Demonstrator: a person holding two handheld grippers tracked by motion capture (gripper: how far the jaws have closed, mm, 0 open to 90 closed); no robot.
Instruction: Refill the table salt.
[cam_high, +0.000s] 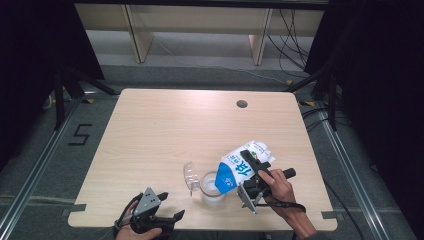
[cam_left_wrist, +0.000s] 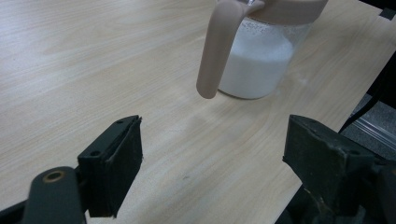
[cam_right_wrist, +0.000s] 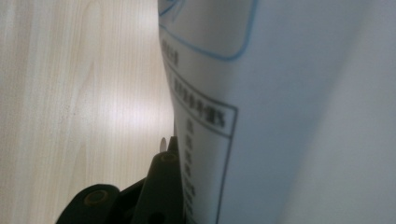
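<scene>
Table (cam_high: 165, 130) of pale wood grain formed the work surface, with a round cable hole (cam_high: 242, 104) near its far edge. A black marking resembling the figure 5 (cam_high: 80, 134) was fixed to the floor left of the table.

The milk carton (cam_high: 241, 167) carried a white and blue print with large blue characters on its side; the high view did not resolve them well enough to read. In the right gripper view, the carton wall (cam_right_wrist: 289, 112) showed a blue outline and a boxed column of small dark print, too blurred to read. The carton was tilted, its long axis running from the upper right down to the lower left in the high view, with the lower end over the jug.

The jug (cam_high: 212, 189), clear with a beige handle (cam_left_wrist: 215, 51) and rim, stood near the front edge of the table and held white liquid.

The right gripper (cam_high: 252, 175) was clamped on the carton, jaws pressed to its sides. The left gripper (cam_high: 167, 212) rested at the front edge, jaws spread wide with nothing between them, aimed toward the jug.
</scene>
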